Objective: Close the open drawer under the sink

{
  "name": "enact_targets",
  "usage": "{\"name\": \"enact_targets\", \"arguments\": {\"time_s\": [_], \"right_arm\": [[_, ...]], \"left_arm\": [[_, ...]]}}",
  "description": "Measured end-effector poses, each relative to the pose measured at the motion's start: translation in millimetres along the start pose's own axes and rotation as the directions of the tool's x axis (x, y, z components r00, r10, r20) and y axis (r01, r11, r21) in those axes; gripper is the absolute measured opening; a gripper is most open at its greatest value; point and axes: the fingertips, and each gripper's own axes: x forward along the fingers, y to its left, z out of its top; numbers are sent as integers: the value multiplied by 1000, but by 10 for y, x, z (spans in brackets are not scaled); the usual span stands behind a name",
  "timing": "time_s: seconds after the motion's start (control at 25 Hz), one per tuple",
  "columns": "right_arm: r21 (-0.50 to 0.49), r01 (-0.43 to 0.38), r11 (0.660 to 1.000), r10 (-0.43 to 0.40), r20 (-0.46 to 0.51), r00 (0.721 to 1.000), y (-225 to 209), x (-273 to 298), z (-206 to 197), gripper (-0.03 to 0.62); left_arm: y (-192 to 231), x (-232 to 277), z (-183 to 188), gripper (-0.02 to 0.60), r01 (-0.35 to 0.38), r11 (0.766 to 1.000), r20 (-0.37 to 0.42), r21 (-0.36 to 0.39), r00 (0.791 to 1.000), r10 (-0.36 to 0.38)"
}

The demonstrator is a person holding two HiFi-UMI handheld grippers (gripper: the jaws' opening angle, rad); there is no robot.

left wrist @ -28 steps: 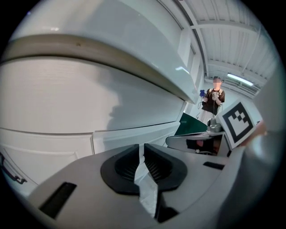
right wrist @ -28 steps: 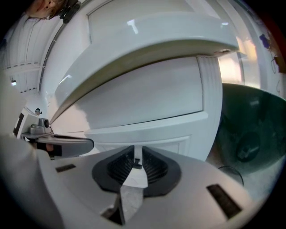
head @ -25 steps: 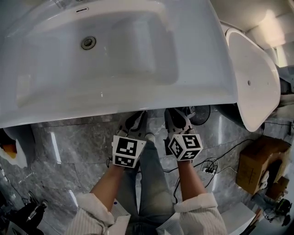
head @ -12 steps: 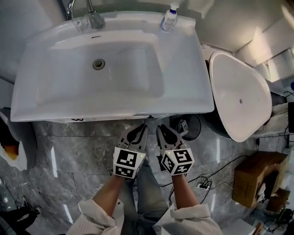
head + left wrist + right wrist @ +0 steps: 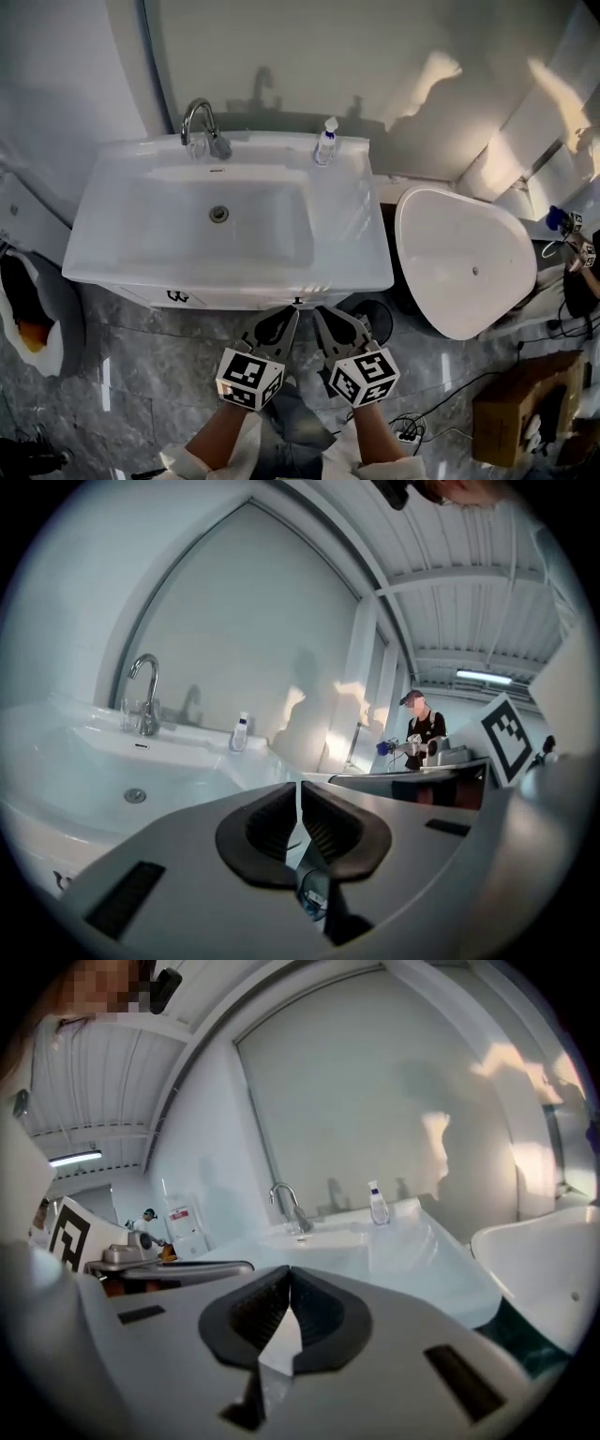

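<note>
White drawer front [image 5: 234,298] faced the left tool [image 5: 281,324] and right tool [image 5: 326,324], jaws together, empty; 1 square, even push seemed best.

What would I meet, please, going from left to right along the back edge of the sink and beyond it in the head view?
faucet → pump bottle → white oval fixture beside the sink
</note>
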Motion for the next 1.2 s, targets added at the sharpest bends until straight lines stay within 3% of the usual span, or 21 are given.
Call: {"name": "enact_targets", "arguments": {"time_s": [0.2,0.48,0.64,1.2], "right_arm": [[-79,-61,995,67,78,995,396,-286,692,11],[-159,-110,981,135,156,979,797,-618,1270,11],[-164,-118,979,149,189,971,875,-797,1389,11],[-148,-137,979,165,195,967,744,-986,1452,11]], "left_arm": [[-363,-289,628,25,69,996,66,53,995,-72],[-674,-664,1316,25,76,988,177,134,979,-99],[-887,-771,1454,23,90,979,193,185,973,-126],[-1037,-731,1524,23,88,974,202,211,971,-131]]}}
